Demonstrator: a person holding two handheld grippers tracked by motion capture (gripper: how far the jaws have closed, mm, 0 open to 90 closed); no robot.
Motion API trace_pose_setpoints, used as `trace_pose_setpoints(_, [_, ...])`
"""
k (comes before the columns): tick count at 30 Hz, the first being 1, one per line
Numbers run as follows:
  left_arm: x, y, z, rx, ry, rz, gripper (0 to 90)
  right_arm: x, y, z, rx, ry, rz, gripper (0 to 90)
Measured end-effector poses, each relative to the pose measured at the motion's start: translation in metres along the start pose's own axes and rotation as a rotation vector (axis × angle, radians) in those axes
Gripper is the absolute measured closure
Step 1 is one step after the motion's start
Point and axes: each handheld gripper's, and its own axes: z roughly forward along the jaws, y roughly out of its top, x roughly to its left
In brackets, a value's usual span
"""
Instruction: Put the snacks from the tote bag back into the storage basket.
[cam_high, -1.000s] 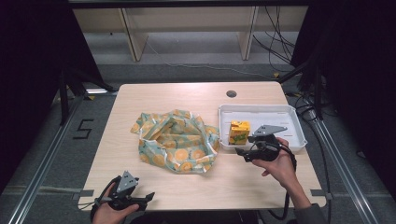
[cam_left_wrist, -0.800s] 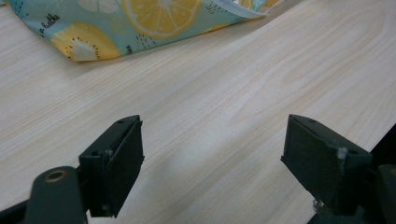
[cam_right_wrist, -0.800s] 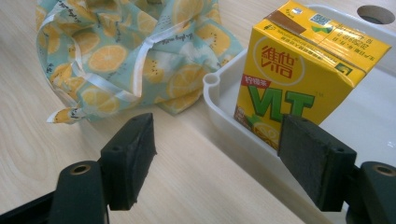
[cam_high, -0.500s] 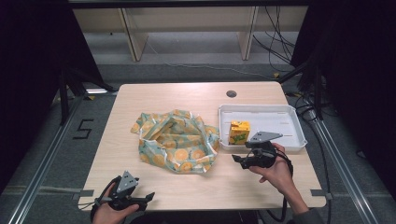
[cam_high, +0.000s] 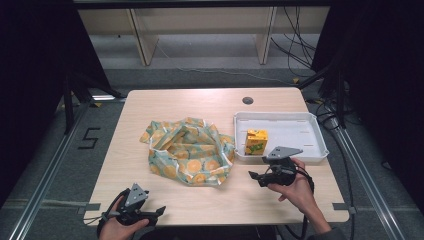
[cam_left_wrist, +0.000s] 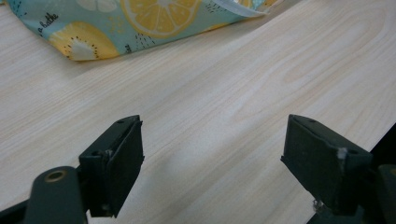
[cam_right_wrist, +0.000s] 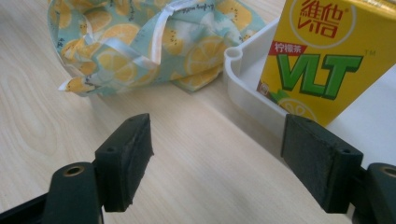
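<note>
While both grippers sit low at the near edge: we read the work in hand as the juice carton and the cloth bag beside it.
Carton, place: the juice carton (cam_high: 256, 141) stands upright in the near left corner of the white tray (cam_high: 310, 131), on the right side of the tabletop (cam_high: 200, 102); in the right gripper view the carton (cam_right_wrist: 322, 60) rises just behind the tray rim (cam_right_wrist: 243, 95).
Bag, place: the lemon-print bag (cam_high: 190, 150) lies crumpled at mid tabletop, its right edge close to the tray's left wall; whether they touch we cannot tell.
Right gripper: the right gripper (cam_high: 256, 177) hovers just near of the tray, fingers (cam_right_wrist: 126, 158) spread wide and holding nothing.
Left gripper: the left gripper (cam_high: 159, 210) rests at the near left edge, fingers (cam_left_wrist: 114, 163) parted and empty over bare wood, the bag's hem (cam_left_wrist: 140, 23) beyond it.
Carton, handling: we judge it light, stiff at the edges, its flat faces yielding under a hard squeeze, the coated surface a little slippery.
Carton, hold: across two opposite broad faces, at mid height, with moderate pressure.
Bag, handling: soft, limp and light; it will sag and slide.
Bag, hold: by the white-trimmed rim (cam_right_wrist: 156, 28), pinching one layer to lift the mouth open.
</note>
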Motion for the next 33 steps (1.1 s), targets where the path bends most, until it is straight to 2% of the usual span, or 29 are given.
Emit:
trace_pose_setpoints(3, [0.0, 0.0, 0.0, 0.003, -0.001, 0.005, 19.6, 0.0, -0.003, 0.0, 0.015, 0.007, -0.005, 24.8])
trace_pose_setpoints(6, [0.001, 0.0, 0.0, 0.01, 0.006, 0.012, 19.6, 0.002, -0.006, -0.001, 0.019, 0.009, 0.012, 25.1])
trace_pose_setpoints(9, [-0.001, 0.0, 0.001, 0.002, 0.0, -0.011, 19.6, 0.002, -0.009, -0.001, 0.007, 0.012, 0.0, 25.1])
trace_pose_setpoints(14, [-0.001, 0.0, 0.001, 0.003, 0.001, -0.01, 19.6, 0.005, -0.014, -0.002, 0.014, 0.016, 0.012, 24.8])
trace_pose_setpoints(20, [0.0, 0.0, 0.001, 0.005, 0.003, -0.004, 19.6, 0.007, -0.021, -0.004, 0.006, 0.015, 0.006, 24.1])
trace_pose_setpoints(21, [0.0, 0.0, 0.001, 0.007, 0.003, -0.003, 19.6, 0.007, -0.022, -0.003, 0.003, 0.03, -0.013, 24.0])
trace_pose_setpoints(22, [0.0, 0.0, 0.001, 0.007, 0.002, -0.003, 19.6, 0.009, -0.024, -0.004, 0.009, 0.02, 0.005, 23.9])
trace_pose_setpoints(28, [-0.001, 0.0, 0.001, 0.007, 0.004, -0.007, 19.6, 0.013, -0.032, -0.006, 0.031, 0.026, 0.009, 22.2])
trace_pose_setpoints(33, [-0.001, -0.001, 0.001, 0.005, 0.004, -0.009, 19.6, 0.016, -0.036, -0.007, 0.025, 0.029, -0.006, 21.6])
